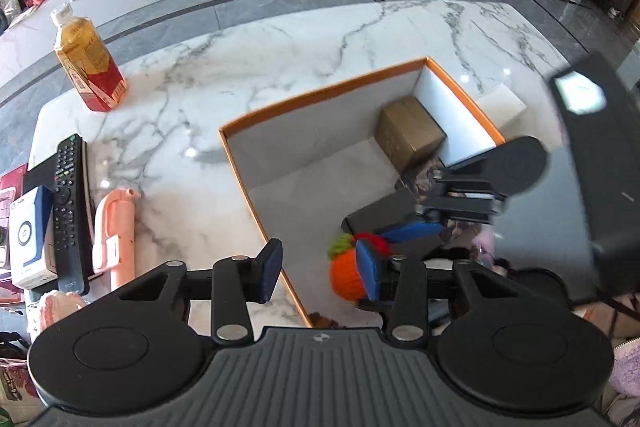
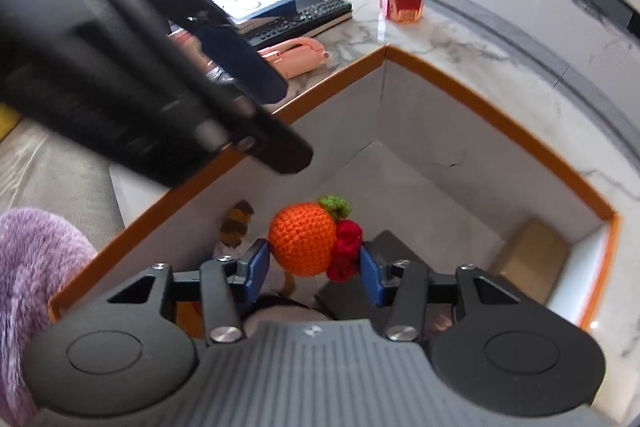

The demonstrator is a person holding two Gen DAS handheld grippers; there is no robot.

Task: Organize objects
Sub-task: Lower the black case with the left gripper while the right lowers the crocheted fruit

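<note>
A crocheted orange [image 2: 302, 243] with a green leaf and red berries hangs above the floor of an orange-rimmed white box [image 2: 480, 107]. My right gripper [image 2: 314, 269] is shut on it, blue pads pressing both sides. In the left wrist view the same orange [image 1: 344, 275] shows inside the box [image 1: 320, 95], with one of the right gripper's fingers [image 1: 412, 230] on it. My left gripper [image 1: 318, 273] is open with nothing between its pads, hovering over the box's near-left rim beside the orange. The right wrist view has the left gripper's fingers [image 2: 240, 67] blurred at upper left.
In the box are a brown carton [image 1: 410, 133], a flat black thing [image 1: 380, 215] and a striped crochet piece [image 2: 238, 223]. On the marble table [image 1: 280, 43] stand a tea bottle [image 1: 90, 63], a remote [image 1: 68, 203], a pink gadget [image 1: 114, 231] and a small white-blue box [image 1: 30, 239].
</note>
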